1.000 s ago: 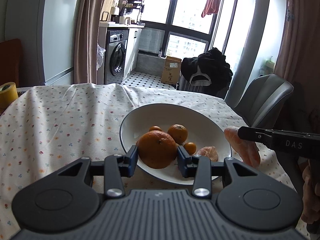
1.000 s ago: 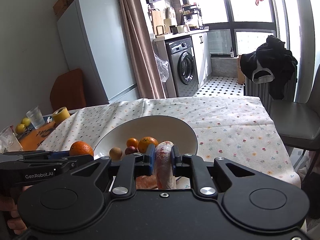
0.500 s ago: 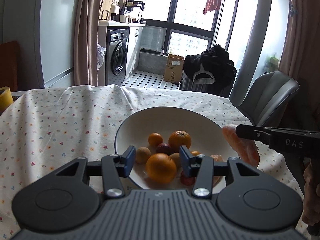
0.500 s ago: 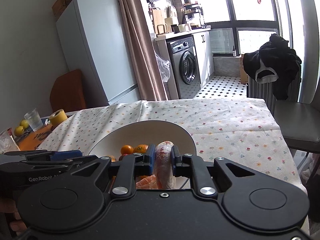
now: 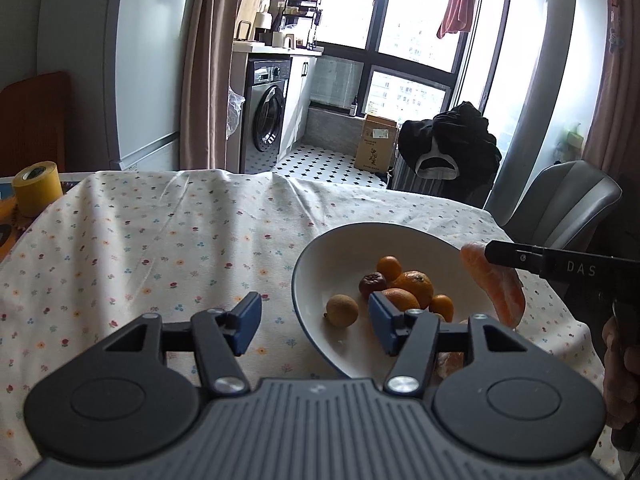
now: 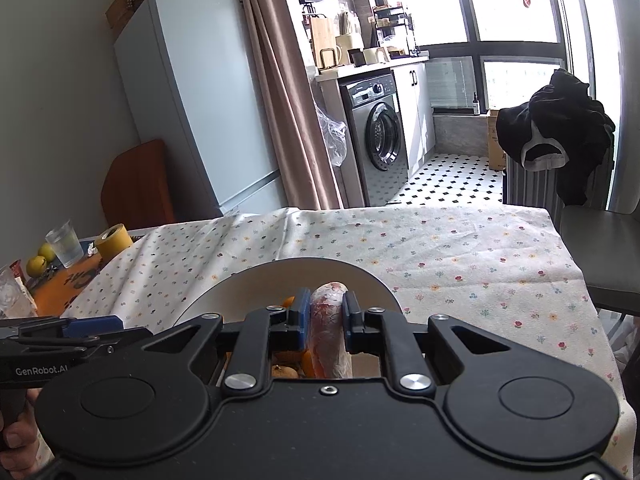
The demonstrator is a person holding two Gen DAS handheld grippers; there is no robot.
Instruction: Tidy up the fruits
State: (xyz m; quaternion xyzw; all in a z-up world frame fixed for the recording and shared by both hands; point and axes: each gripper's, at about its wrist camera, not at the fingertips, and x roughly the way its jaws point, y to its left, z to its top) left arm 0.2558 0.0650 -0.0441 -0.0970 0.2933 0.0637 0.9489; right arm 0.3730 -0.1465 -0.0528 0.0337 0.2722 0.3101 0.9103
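Observation:
A white bowl (image 5: 340,248) sits on the flowered tablecloth and holds several fruits: oranges (image 5: 414,286), a small kumquat (image 5: 389,267), a dark red fruit (image 5: 372,284) and a brown round fruit (image 5: 341,311). My left gripper (image 5: 314,326) is open and empty over the bowl's near left rim. My right gripper (image 6: 326,316) is shut on a peeled orange segment (image 6: 328,324) above the bowl's rim (image 6: 280,268). In the left wrist view the same segment (image 5: 494,286) hangs from the right gripper (image 5: 490,252) at the bowl's right side.
A yellow tape roll (image 5: 36,188) stands at the table's far left, near a glass (image 6: 66,244) and yellow-green fruits (image 6: 36,266). A grey chair (image 5: 560,208) stands past the table's right edge. Another peeled piece (image 5: 450,360) lies low in the bowl.
My left gripper let the large orange go into the bowl, opened wider and shifted left and back. The right gripper kept its hold on the segment, drifting slightly.

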